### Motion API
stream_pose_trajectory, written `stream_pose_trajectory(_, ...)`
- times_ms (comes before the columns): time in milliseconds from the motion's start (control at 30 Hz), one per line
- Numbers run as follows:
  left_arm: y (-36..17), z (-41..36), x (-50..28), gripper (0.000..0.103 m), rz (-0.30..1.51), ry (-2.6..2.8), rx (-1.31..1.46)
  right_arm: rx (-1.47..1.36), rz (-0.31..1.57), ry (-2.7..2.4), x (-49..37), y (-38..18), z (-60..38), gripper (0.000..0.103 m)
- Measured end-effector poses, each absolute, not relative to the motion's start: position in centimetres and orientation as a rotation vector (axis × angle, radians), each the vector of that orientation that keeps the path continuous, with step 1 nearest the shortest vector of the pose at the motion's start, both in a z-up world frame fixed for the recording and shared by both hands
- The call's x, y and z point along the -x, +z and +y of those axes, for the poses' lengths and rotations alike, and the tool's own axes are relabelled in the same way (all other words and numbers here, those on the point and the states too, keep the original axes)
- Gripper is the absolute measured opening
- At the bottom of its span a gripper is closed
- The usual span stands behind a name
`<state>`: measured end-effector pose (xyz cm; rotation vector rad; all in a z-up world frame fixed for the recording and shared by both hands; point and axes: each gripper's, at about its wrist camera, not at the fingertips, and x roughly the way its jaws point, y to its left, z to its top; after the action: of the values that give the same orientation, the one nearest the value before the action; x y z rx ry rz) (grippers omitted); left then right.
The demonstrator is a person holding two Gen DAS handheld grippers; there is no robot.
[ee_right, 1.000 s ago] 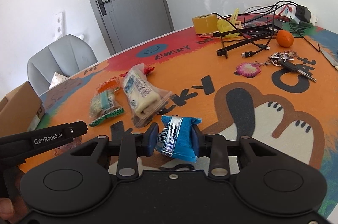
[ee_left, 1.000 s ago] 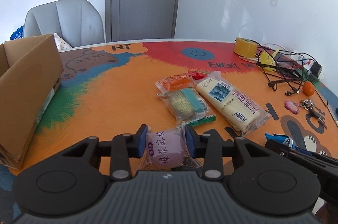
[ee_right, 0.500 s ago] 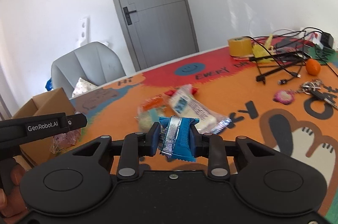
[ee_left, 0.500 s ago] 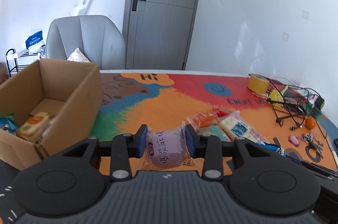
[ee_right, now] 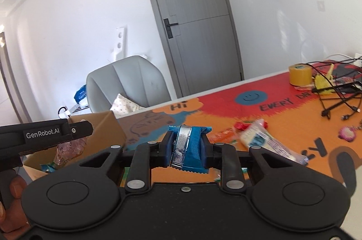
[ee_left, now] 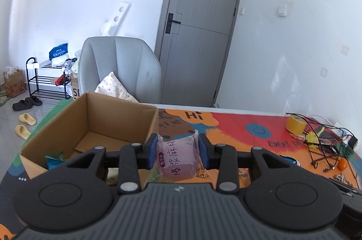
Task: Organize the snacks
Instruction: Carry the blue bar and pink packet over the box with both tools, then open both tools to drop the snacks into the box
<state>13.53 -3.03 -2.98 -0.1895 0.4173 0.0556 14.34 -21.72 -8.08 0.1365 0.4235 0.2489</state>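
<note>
My left gripper (ee_left: 178, 150) is shut on a purple snack packet (ee_left: 178, 158) and holds it raised at the near right corner of an open cardboard box (ee_left: 117, 124). The box has a few snacks in its bottom left corner (ee_left: 53, 160). My right gripper (ee_right: 187, 149) is shut on a blue snack packet (ee_right: 191, 150), held above the table to the right of the box (ee_right: 106, 126). The left gripper also shows in the right wrist view (ee_right: 45, 138), above the box. More snacks (ee_right: 260, 140) lie on the colourful table mat (ee_right: 294, 117).
A grey chair (ee_left: 117, 65) with a cushion stands behind the box. A yellow tape roll (ee_left: 295, 124), cables (ee_left: 321, 145), an orange (ee_left: 342, 164) and keys lie at the table's right. A grey door (ee_left: 199, 36) is at the back.
Both grippers have risen and swung left toward the cardboard box, each still holding its packet. The box has come into fuller view and its inside now shows.
</note>
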Motion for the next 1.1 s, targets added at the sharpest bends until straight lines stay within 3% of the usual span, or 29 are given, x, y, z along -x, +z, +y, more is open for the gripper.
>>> stream_pose_trajectory(1100, -3.0, 9.0, -17.0, 0.041, 0.444, 0.241, 0.328, -0.076, 0.435, 0.429, -18.5, -5.8, -10.7, 0.025)
